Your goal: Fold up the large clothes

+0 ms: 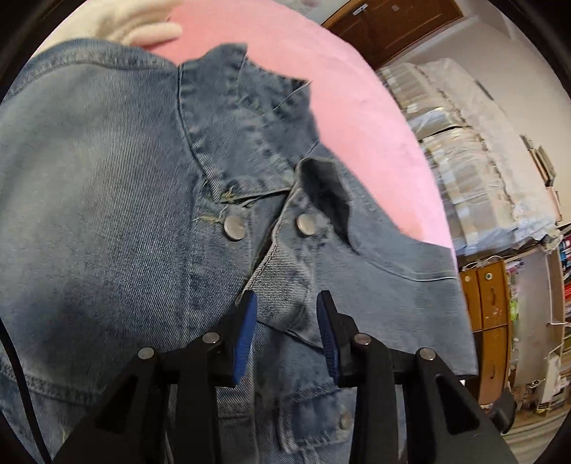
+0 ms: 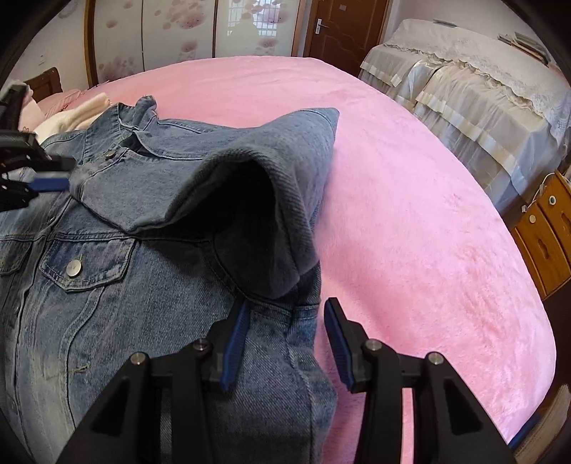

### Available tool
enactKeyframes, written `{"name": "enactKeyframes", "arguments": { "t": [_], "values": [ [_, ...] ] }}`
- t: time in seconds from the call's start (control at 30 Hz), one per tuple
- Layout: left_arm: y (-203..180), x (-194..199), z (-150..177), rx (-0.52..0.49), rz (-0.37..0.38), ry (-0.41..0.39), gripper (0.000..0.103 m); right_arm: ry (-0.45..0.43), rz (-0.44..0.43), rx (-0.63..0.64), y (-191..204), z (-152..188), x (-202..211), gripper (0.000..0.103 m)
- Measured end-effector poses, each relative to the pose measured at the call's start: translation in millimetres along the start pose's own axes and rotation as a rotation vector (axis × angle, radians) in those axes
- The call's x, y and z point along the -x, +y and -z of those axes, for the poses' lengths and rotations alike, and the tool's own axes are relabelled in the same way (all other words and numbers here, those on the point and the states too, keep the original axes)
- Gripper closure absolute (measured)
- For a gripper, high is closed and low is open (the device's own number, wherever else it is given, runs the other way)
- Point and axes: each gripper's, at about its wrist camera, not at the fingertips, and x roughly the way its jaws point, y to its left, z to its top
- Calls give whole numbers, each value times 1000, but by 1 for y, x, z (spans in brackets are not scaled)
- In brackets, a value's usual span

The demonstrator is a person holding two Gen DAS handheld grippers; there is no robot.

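Note:
A blue denim jacket (image 1: 107, 185) lies front-up on a pink bed cover (image 1: 342, 85), collar away from me. My left gripper (image 1: 287, 303) is open, its blue pads either side of the front placket just below the two top metal buttons (image 1: 233, 227). In the right wrist view the jacket (image 2: 150, 250) has one sleeve (image 2: 271, 185) folded over its chest, cuff opening facing me. My right gripper (image 2: 285, 310) is open over the jacket's right side edge, below the cuff. The left gripper (image 2: 39, 178) shows at the far left near the collar.
The pink bed cover (image 2: 410, 232) spreads to the right of the jacket. White folded clothes (image 2: 75, 117) lie beyond the collar. A covered sofa (image 2: 474, 92) and wooden drawers (image 2: 546, 228) stand right of the bed. A wardrobe and a brown door (image 2: 342, 28) are behind.

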Motion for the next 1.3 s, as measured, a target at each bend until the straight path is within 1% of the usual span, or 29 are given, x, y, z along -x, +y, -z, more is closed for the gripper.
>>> {"name": "enactKeyframes", "arguments": {
  "t": [0.13,0.17,0.23,0.27,0.3,0.47,0.6,0.73,0.77,0.8,0.83,0.87,0.9,0.93,0.97,1.03,1.1,1.17,1.2,1.23,1.27,1.3],
  "values": [
    [1,-6,0,4,8,-2,69,3,-5,0,1,-1,-2,59],
    [1,-5,0,10,14,1,67,4,-7,0,0,-1,-2,59],
    [6,5,2,16,12,-10,51,5,-14,-9,-1,-2,-2,59],
    [8,9,4,20,-6,-29,36,3,-16,-12,-1,-2,-1,59],
    [11,12,5,24,-9,-38,31,3,-17,-15,-2,-2,-1,59],
    [19,13,9,60,105,15,31,6,-11,-24,0,1,-5,59],
    [11,-6,9,52,126,21,32,10,-14,-42,0,2,-7,59],
    [5,-13,3,38,147,-10,32,7,-24,-48,-2,3,-7,59],
    [5,-17,1,43,162,-24,37,8,-26,-50,-2,3,-7,59],
    [5,-20,-3,49,181,-24,55,8,-28,-51,-3,3,-8,59],
    [4,-28,-6,65,192,-7,66,8,-27,-52,-3,4,-8,59],
    [4,-34,-9,83,167,3,81,8,-26,-52,-3,4,-9,59],
    [4,-35,-10,92,148,0,85,7,-23,-53,-3,4,-9,59],
    [0,-36,-11,91,133,-7,87,7,-22,-54,-3,4,-9,59],
    [-9,-33,-12,70,102,-20,89,7,-19,-54,-3,3,-9,59],
    [-29,-20,-13,10,78,-53,90,4,-9,-51,-2,1,-9,59],
    [-57,5,-17,-66,63,-109,91,0,9,-45,-1,-5,-9,59],
    [-75,33,-23,-110,60,-178,91,2,21,-37,0,-11,-12,60],
    [-82,53,-26,-127,62,-227,91,0,33,-32,2,-15,-13,72],
    [-86,74,-27,-139,64,-283,91,-2,55,-25,3,-17,-14,80],
    [-86,94,-27,-149,59,-334,91,-3,65,-19,5,-20,-14,82],
    [-83,109,-27,-155,44,-370,91,-8,68,-17,6,-22,-13,82]
  ]
}}
